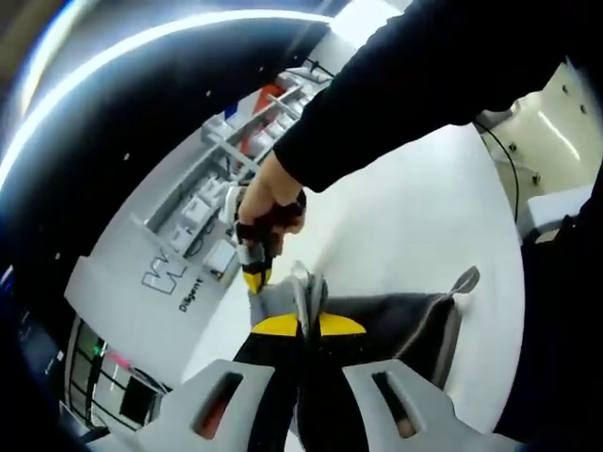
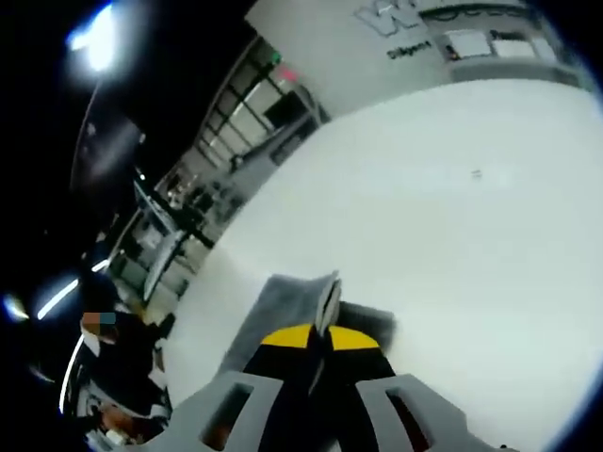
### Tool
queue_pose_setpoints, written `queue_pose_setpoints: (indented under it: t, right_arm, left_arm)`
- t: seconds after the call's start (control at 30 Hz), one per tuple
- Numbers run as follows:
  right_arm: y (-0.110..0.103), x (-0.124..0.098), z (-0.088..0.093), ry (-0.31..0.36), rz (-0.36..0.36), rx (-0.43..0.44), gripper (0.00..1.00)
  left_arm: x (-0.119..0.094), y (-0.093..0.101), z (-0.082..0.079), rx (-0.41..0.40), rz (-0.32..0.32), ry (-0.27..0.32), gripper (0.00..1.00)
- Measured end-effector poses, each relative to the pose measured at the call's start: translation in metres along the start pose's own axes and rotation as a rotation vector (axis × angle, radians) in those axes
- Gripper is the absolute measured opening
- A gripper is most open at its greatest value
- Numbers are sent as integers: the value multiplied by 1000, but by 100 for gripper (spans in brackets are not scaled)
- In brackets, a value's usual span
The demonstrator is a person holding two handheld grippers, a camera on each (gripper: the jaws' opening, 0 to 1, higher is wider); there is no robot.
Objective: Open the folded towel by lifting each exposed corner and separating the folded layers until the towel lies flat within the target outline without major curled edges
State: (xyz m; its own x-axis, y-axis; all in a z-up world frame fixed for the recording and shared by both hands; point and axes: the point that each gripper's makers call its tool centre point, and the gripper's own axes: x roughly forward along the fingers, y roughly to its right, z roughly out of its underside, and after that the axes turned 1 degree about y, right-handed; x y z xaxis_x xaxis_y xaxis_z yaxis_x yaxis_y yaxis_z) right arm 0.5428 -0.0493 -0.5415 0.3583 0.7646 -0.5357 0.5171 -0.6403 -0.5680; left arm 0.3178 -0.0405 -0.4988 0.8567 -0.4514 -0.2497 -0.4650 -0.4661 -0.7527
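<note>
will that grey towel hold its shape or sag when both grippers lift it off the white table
Probably sag: in the left gripper view the grey towel drapes in soft folds from the left gripper, one corner hanging loose. It looks thin, so likely light. The right gripper pinches a thin edge that could slip.
</note>
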Motion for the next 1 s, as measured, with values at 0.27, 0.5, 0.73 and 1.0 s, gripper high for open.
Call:
queue_pose_setpoints:
  t: [0.27, 0.5, 0.73, 1.0]
  right_arm:
    - [-4, 0, 0, -9, 9, -7, 0]
    - [-11, -5, -4, -31, 22, 8, 0]
    - [-25, -5, -7, -35, 46, -46, 0]
    - [-33, 3, -10, -40, 42, -73, 0]
  left_arm:
    - [-3, -8, 2, -29, -14, 6, 2]
    - [-6, -11, 5, -51, -14, -6, 2]
    - [-11, -14, 5, -72, -24, 0, 2]
    - [-19, -20, 10, -104, -32, 10, 2]
